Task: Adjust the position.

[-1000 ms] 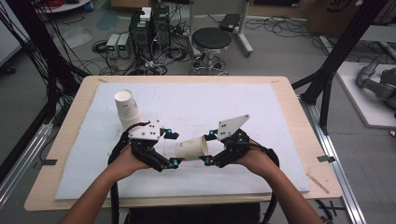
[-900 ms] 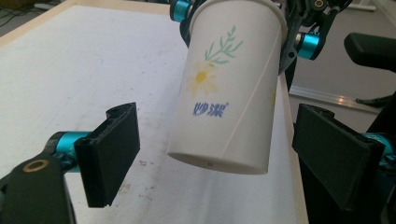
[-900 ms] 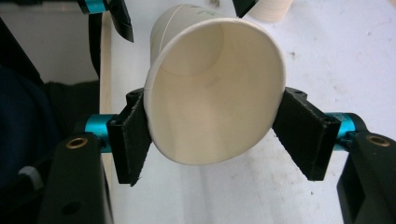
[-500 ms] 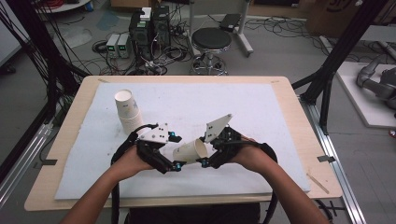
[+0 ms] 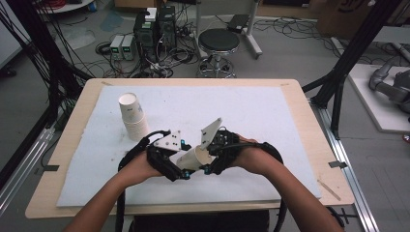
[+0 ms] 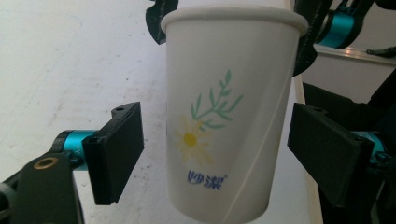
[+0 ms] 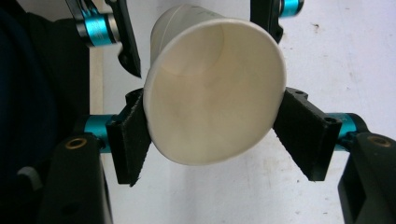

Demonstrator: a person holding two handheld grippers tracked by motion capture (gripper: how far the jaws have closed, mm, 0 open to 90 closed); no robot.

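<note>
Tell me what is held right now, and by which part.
The right hand-held gripper clamps the paper cup at its rim. The left hand-held gripper, just closing, brackets its lower body without touching.

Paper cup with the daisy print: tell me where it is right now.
In the high view the paper cup lies sideways above the white mat's near edge, between the left hand-held gripper and right hand-held gripper, right of the cup stack.

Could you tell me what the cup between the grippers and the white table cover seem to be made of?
Cup: apparently paper, matte white, with a rolled rim, a side seam and a printed daisy.
Table cover: looks like white foam or felt sheet, dull and slightly scuffed with small dark specks; the pictures leave open which. It lies on a pale wooden tabletop.
</note>
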